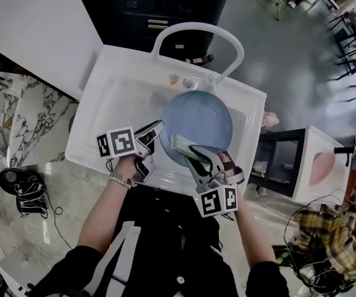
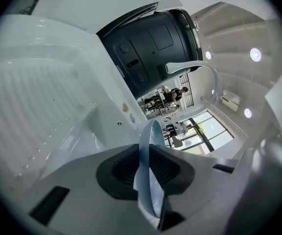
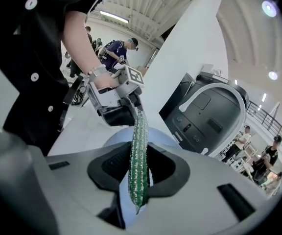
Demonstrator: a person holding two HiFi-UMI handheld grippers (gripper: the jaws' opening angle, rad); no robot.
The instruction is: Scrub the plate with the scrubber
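Note:
A pale blue plate (image 1: 198,124) is held tilted over the white sink (image 1: 110,98). My left gripper (image 1: 154,135) is shut on the plate's left rim; in the left gripper view the plate (image 2: 148,173) stands edge-on between the jaws. My right gripper (image 1: 194,153) is shut on a green glittery scrubber (image 1: 183,144), which lies against the plate's lower face. In the right gripper view the scrubber (image 3: 138,163) stands upright between the jaws, with the plate (image 3: 153,137) behind it and the left gripper (image 3: 133,117) beyond.
A white arched faucet (image 1: 196,33) curves over the sink's far side. A dark cabinet (image 1: 159,11) stands behind it. A marble counter (image 1: 17,122) lies to the left, cables (image 1: 29,193) on the floor, a small white stand (image 1: 323,166) at right.

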